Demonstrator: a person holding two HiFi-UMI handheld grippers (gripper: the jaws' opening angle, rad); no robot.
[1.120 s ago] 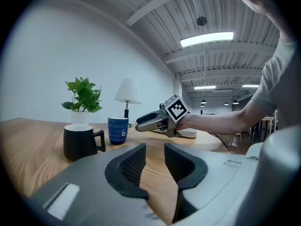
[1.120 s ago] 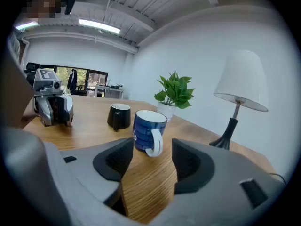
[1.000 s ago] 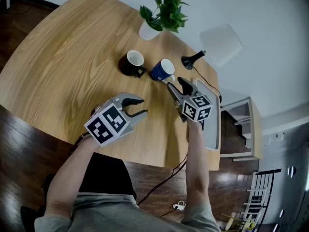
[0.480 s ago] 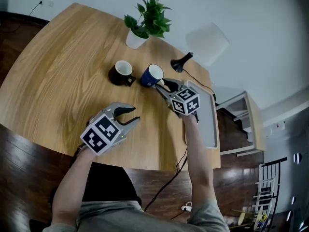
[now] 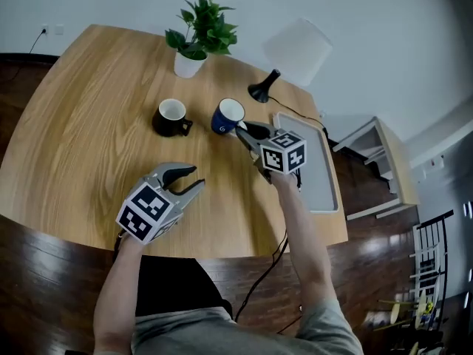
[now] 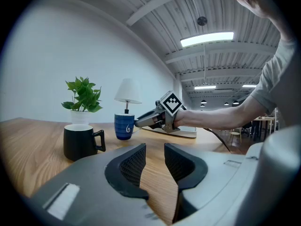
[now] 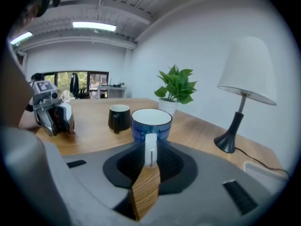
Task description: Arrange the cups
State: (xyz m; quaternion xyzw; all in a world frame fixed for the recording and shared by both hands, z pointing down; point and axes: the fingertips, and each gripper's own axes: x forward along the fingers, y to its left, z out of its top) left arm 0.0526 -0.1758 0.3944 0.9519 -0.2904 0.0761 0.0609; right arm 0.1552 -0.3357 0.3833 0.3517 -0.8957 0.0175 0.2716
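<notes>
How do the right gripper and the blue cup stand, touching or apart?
Touching. The right gripper view shows it: the right gripper, whose jaws have just been closing, clamps the blue cup by its white handle.

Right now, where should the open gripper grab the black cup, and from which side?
By its handle, probably. The black cup stands upright, and its handle sticks out sideways toward the blue cup and a little toward the person. The left gripper, open with nothing in it, would best swing round and come in from that side, so its jaws close across the thin loop.
</notes>
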